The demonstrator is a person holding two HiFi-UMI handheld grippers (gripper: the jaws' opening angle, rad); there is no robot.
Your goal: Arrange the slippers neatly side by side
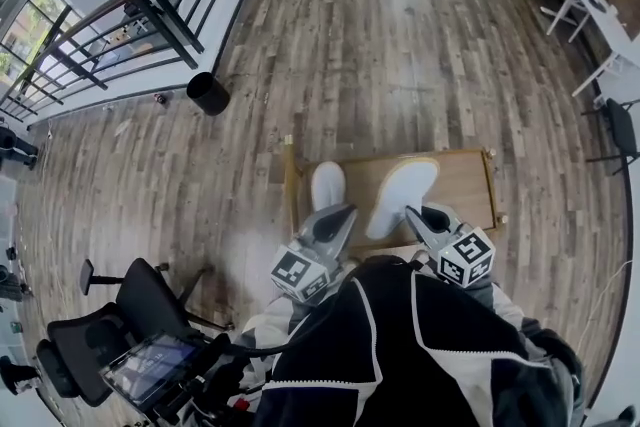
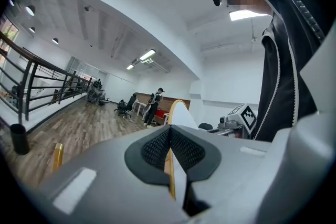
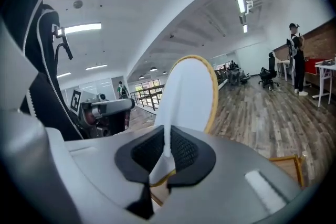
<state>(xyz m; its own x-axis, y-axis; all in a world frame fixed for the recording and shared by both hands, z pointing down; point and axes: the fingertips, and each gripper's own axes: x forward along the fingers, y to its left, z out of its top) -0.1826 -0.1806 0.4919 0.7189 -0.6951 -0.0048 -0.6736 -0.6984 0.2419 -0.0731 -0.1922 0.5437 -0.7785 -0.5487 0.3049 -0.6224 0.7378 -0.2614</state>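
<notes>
Even, bright light came from ceiling strip lights (image 2: 147, 54) and windows (image 1: 35, 20). All views bulged with fisheye distortion and went dark at the corners; the near jaws were softly blurred.

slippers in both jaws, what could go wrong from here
1. The left gripper and right gripper each pinch only a thin edge of a slipper. The left slipper or right slipper might swing or slip out.
2. In the head view the right slipper sits slanted and the left one straighter, so they may land skewed on the wooden board.
</notes>
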